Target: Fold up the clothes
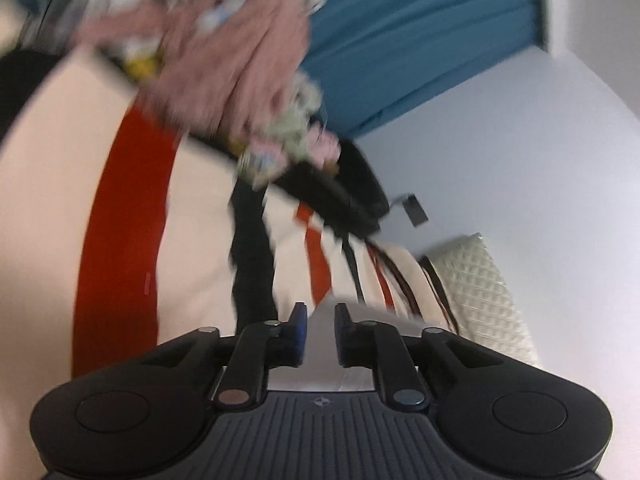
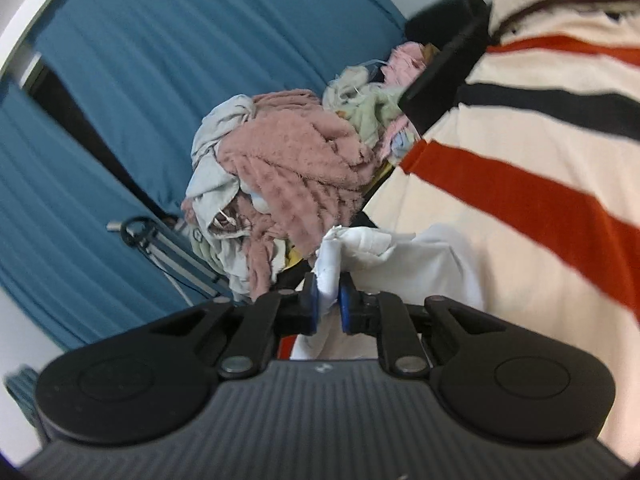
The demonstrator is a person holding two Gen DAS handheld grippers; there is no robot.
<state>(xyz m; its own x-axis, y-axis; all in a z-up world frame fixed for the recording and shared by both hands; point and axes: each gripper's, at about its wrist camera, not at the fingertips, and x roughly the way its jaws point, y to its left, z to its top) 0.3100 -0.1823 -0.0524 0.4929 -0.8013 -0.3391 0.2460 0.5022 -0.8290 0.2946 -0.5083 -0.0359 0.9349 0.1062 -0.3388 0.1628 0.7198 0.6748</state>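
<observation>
In the right wrist view my right gripper (image 2: 329,300) is shut on a bunched edge of a white cloth (image 2: 400,264), which trails to the right against the person's striped sweater (image 2: 520,184). Behind it rises a heap of clothes (image 2: 288,160) with a pink fleece piece on top. In the left wrist view my left gripper (image 1: 320,320) has its blue pads a little apart. A smooth pale cloth (image 1: 320,344) shows in the gap and under the fingers, and no pinch is visible. The same heap (image 1: 224,60) is blurred at the upper left.
A cream sweater (image 1: 48,240) with red and black stripes, worn by the person, fills the left wrist view's left and centre. A blue curtain (image 2: 140,80) hangs behind the heap. A white waffle-textured cloth (image 1: 488,292) lies at the right. A black rim (image 1: 344,196) runs under the heap.
</observation>
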